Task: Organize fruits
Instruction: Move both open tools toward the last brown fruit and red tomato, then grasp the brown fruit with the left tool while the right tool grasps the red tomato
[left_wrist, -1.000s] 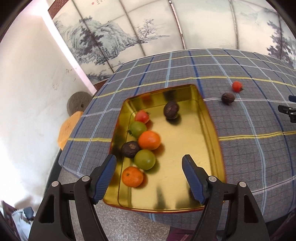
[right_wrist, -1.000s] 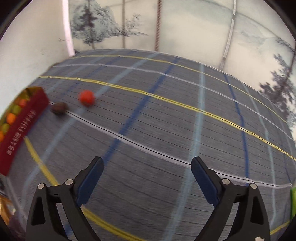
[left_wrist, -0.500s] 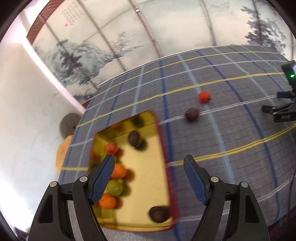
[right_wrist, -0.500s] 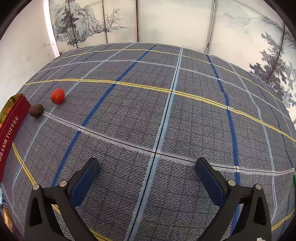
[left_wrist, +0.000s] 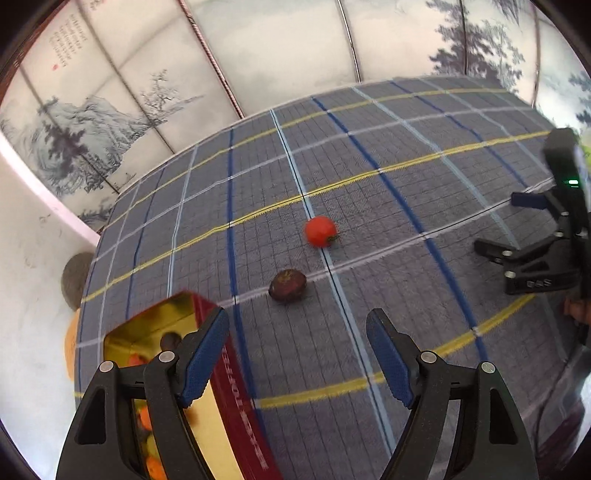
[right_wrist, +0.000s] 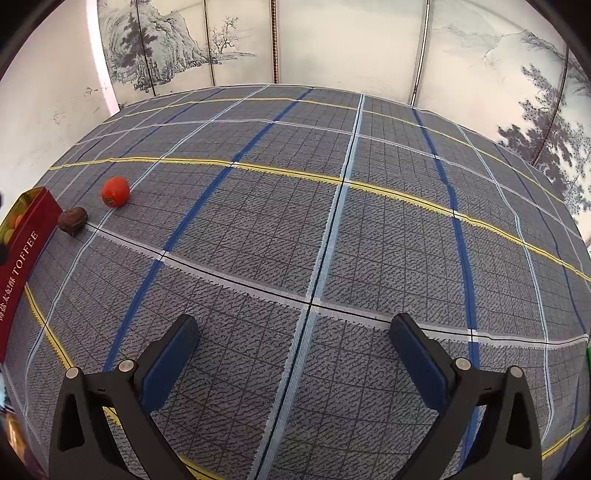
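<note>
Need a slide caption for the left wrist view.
Open left gripper faces dark fruit and red fruit on plaid cloth, beside tin.

From my left wrist view, the tin (left_wrist: 236, 406) with fruit in it sits at the lower left on the tablecloth (left_wrist: 388, 155), the passion fruit (left_wrist: 287, 285) just beyond its corner, the tomato (left_wrist: 320, 231) farther back.

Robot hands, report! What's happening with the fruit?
Both grippers open, empty. Red fruit and dark fruit loose on cloth beside tin. Nothing blocking.
</note>
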